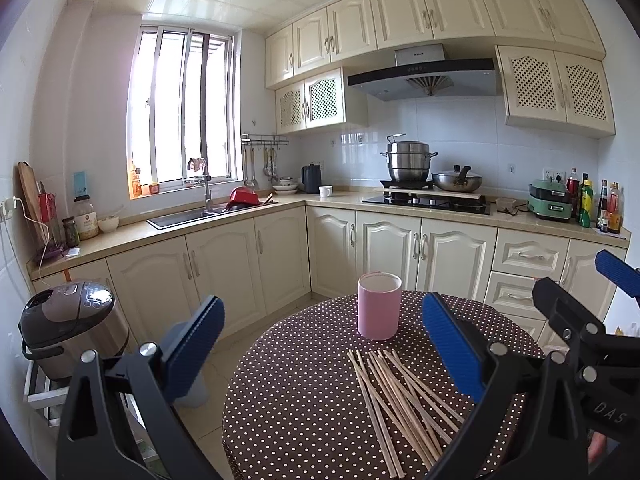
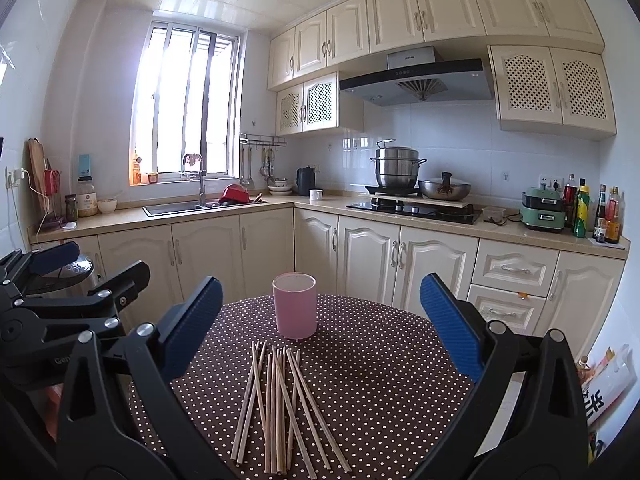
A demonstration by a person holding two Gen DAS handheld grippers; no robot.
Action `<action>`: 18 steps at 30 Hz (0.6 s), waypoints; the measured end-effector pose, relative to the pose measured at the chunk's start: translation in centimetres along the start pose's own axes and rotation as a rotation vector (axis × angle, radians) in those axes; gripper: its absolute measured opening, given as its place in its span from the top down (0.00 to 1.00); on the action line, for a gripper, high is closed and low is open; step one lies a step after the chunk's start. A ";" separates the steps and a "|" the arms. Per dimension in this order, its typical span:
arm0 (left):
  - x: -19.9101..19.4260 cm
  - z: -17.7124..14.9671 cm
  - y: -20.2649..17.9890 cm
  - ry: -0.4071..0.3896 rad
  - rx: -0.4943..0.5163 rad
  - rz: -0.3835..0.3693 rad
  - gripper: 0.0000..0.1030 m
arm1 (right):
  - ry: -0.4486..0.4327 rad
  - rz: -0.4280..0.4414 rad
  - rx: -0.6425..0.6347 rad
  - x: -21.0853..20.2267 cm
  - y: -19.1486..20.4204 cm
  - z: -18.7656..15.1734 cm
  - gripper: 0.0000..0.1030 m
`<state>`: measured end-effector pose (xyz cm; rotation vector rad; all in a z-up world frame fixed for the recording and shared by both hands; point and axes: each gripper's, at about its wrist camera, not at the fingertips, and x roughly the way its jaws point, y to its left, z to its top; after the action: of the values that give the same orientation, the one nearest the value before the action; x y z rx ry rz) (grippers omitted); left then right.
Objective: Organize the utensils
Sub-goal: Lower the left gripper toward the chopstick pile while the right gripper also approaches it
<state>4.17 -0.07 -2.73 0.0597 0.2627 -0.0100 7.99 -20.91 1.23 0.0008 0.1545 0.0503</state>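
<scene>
A round table [image 2: 380,360] with a brown dotted cloth is seen in both views. A pile of thin wooden chopsticks [image 2: 280,404] is laid flat on it, just ahead of the right claw [image 2: 320,320] and between its 2 blue fingers [image 2: 448,324]. A pink cup [image 2: 295,305] is stood upright just past the chopsticks, near them but not touching.

The right claw is held wide open and nothing is gripped. The left claw [image 1: 320,344] is also held wide open and empty. From it, the chopsticks [image 1: 400,404] are seen ahead and a bit to the right, with the cup [image 1: 379,305] behind them.
</scene>
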 end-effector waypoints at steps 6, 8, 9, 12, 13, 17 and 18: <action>2.0 -0.6 -0.1 0.031 0.008 0.005 0.06 | 0.036 0.007 0.001 1.7 -0.1 -0.7 0.06; 2.9 -1.0 -0.2 0.047 0.008 0.001 0.06 | 0.052 0.014 0.003 2.4 -0.2 -1.1 0.06; 3.3 -1.2 -0.1 0.056 0.010 -0.003 0.06 | 0.062 0.020 0.004 2.9 -0.2 -1.3 0.06; 5.6 -2.0 -0.1 0.132 0.030 -0.028 0.06 | 0.106 0.048 0.007 4.4 -0.4 -2.0 0.06; 6.3 -2.3 -0.1 0.160 0.035 -0.034 0.06 | 0.123 0.057 0.010 5.0 -0.4 -2.4 0.06; 10.3 -4.1 -0.2 0.309 0.053 -0.066 0.06 | 0.208 0.073 0.026 7.7 -0.7 -4.0 0.06; 11.2 -4.6 -0.2 0.340 0.058 -0.070 0.06 | 0.235 0.064 0.025 8.5 -0.8 -4.5 0.06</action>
<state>13.79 0.03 -10.12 0.1097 0.6048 -0.0778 15.76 -21.34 -4.57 0.0250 0.3903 0.1121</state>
